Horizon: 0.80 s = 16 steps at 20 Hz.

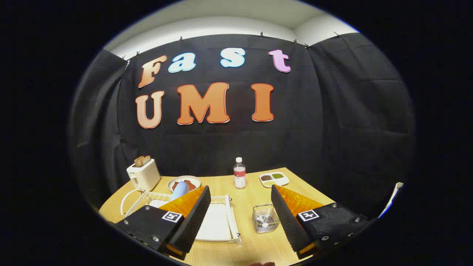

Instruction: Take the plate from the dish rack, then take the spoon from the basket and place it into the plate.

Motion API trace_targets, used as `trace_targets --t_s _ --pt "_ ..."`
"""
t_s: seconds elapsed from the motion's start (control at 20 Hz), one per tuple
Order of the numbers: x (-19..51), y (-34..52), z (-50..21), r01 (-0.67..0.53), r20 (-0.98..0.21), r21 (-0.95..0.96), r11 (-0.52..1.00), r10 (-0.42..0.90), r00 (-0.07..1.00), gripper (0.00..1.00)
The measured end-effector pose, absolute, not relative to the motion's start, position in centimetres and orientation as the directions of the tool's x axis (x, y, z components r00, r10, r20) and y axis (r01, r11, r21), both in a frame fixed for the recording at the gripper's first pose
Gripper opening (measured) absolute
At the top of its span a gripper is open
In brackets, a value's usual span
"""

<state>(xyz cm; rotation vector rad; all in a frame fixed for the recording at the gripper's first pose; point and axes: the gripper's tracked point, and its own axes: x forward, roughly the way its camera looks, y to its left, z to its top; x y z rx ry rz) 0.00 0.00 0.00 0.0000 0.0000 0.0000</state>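
Observation:
My gripper [240,189] hangs open above the wooden table [244,207], with nothing between its fingers. A white dish rack [232,218] lies below and just ahead of the left finger, which covers part of it. A light blue plate [179,190] stands on edge in the rack's far end, just beside the left fingertip. Between the fingers, close to the right one, sits a small clear basket [265,218]. A pale spoon [263,221] lies inside it.
Beyond the rack stand a white toaster [143,176] holding bread and a bowl [192,181] of dark red food. A bottle [239,173] with a red label and a divided white dish [274,178] sit near the table's far edge.

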Motion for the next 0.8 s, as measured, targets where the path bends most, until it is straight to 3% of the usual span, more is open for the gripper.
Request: trace_targets --t_s 0.4,0.8 --pt "1.4 0.5 3.7 -0.014 0.02 -0.061 0.998 0.016 1.0 0.98" --pt "1.9 4.4 1.8 -0.072 -0.057 -0.053 0.996 0.069 0.996 0.97"
